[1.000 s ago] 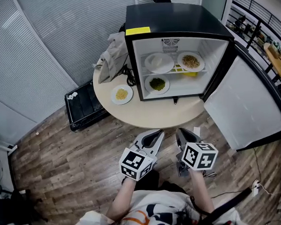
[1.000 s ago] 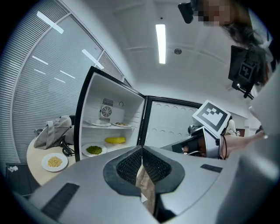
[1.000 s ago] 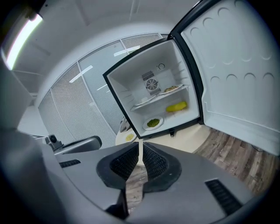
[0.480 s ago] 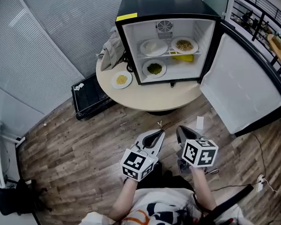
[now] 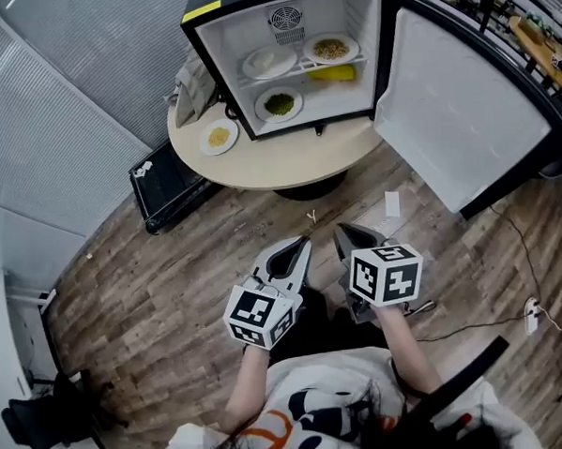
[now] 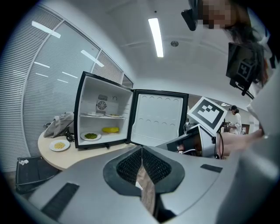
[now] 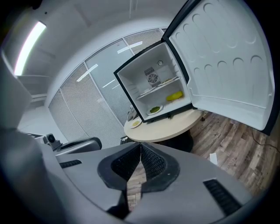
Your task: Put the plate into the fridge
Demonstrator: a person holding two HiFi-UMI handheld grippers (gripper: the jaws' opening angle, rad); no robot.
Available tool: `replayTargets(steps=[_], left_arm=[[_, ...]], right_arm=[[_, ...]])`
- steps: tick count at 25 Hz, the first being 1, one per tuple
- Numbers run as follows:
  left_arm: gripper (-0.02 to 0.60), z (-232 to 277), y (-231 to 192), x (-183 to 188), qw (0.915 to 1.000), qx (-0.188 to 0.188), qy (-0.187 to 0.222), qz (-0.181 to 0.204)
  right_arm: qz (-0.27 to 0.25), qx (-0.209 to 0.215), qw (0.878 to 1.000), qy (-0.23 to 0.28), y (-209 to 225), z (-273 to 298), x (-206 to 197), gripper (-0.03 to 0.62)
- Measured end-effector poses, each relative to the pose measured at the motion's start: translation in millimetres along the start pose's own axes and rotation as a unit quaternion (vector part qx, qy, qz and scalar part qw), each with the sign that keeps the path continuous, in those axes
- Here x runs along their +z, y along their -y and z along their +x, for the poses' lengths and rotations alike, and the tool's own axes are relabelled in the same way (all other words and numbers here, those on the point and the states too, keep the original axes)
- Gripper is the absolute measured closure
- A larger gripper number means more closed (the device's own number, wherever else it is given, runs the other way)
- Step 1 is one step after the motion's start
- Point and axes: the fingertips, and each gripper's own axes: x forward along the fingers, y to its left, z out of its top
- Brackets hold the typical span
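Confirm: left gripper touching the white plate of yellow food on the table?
Apart. Head view: left gripper over wooden floor, clear gap to the white plate of yellow food.

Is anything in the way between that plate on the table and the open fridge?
Nothing visible blocks it. The plate sits beside the open fridge, its door swung wide. A plate of greens already takes part of the bottom compartment.

Your way to the fridge (image 5: 252, 23) lies open: its door (image 5: 458, 116) stands swung wide to your right, off the mouth. The top shelf (image 5: 301, 69) is taken up by a pale plate (image 5: 270, 62) and a plate of grain (image 5: 330, 48). Below, a plate of greens (image 5: 278, 103) fills the left; a yellow thing (image 5: 332, 73) sits behind on the right. A bag (image 5: 191, 83) crowds the table (image 5: 287, 164) left of the fridge.
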Motion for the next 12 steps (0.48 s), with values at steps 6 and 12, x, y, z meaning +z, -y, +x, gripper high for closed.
replayTargets(steps=[6,12], left_arm=[[0.568,-7,-3,-1,1.0,0.007,0.003,0.0],[0.568,-16,-13,-3,0.9999,0.013,0.003,-0.001]], right_arm=[[-0.012,0.004,1.0,-0.006,-8,3,-3,0.572],[-0.017,0.012,1.0,-0.013,-21,13,-6,0.572]])
